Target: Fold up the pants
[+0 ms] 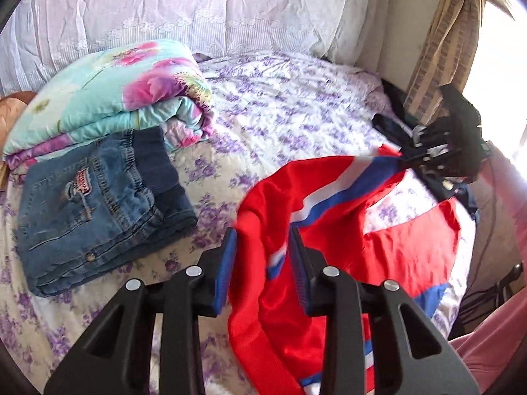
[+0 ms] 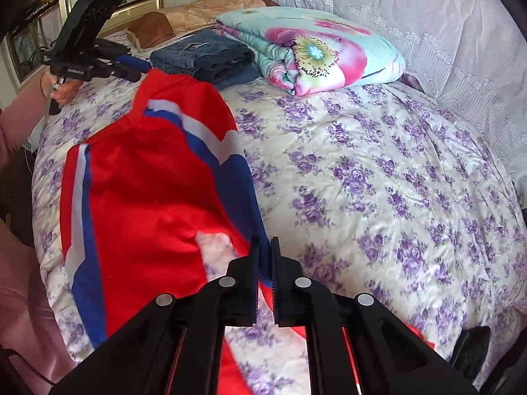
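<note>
Red track pants (image 1: 329,240) with blue and white side stripes hang stretched over the flowered bed. In the left wrist view my left gripper (image 1: 263,240) has its blue pads on either side of a bunched fold of the red cloth, with a gap still between them. The right gripper (image 1: 403,156) shows at the far end, pinching the striped edge. In the right wrist view my right gripper (image 2: 264,247) is shut on the blue stripe of the pants (image 2: 148,181). The left gripper (image 2: 145,67) holds the far end there.
Folded blue jeans (image 1: 98,204) lie on the bed (image 1: 296,108) to the left, also in the right wrist view (image 2: 204,56). A folded flowered quilt (image 1: 112,95) lies behind them. A lace-covered wall (image 1: 197,6) backs the bed. A curtain (image 1: 441,49) hangs at right.
</note>
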Motion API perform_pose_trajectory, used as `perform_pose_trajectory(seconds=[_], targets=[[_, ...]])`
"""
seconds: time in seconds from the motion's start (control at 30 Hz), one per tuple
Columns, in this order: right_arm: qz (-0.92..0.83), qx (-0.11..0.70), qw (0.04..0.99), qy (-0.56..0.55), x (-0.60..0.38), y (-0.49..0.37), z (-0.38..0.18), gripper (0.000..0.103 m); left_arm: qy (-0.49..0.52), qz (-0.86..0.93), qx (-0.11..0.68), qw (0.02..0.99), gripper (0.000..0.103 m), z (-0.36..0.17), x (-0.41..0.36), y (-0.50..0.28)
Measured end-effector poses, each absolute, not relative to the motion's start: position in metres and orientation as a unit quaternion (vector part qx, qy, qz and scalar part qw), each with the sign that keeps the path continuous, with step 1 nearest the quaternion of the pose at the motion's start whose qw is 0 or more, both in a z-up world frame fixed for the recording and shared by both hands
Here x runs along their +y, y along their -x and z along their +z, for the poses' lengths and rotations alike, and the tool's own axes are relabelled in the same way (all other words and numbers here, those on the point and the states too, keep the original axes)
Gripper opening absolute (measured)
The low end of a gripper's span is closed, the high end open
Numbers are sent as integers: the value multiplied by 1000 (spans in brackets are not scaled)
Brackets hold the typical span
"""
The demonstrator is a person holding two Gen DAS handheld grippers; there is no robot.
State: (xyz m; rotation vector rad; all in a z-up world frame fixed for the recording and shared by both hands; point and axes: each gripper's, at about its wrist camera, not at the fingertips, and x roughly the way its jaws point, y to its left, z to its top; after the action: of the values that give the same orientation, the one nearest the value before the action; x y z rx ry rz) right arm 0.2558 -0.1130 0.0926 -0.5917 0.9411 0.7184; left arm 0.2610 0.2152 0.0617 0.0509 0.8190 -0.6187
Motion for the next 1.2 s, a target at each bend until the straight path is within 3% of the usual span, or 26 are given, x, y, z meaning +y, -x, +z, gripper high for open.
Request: perform_pose_trajectory(seconds=[0.23, 0.27, 0.37, 0.43, 0.47, 0.5, 0.63, 0.9, 1.2], targets=[[327, 433, 793, 278, -110, -237, 92, 7, -39, -261, 420, 868, 62, 48, 213, -285], [328, 433, 793, 277, -111, -236, 92, 7, -32, -274, 427, 861, 72, 47, 213, -292], [329, 432, 795, 270, -112, -235, 93, 7, -37, -314, 432, 845, 74, 42, 206, -302], [328, 431, 797, 269, -113, -236, 93, 7, -52, -337, 434, 834, 68, 34, 198, -309], [326, 430, 798, 268, -114, -236, 93, 7, -52, -349, 438, 827, 42, 29, 196, -314], [325, 429, 800, 267, -114, -235, 93, 7, -45, -359, 448, 818, 22, 24, 195, -318], [320, 424, 802, 272, -114, -223, 97, 7, -32, -375, 428, 822, 18, 30, 203, -307], [332, 404, 798, 299, -103, -153, 110, 6, -105, -414, 335, 839, 17, 70, 218, -206], [367, 459, 747, 310, -79, -71, 28, 5, -200, -444, 337, 806, 19, 28, 219, -121]])
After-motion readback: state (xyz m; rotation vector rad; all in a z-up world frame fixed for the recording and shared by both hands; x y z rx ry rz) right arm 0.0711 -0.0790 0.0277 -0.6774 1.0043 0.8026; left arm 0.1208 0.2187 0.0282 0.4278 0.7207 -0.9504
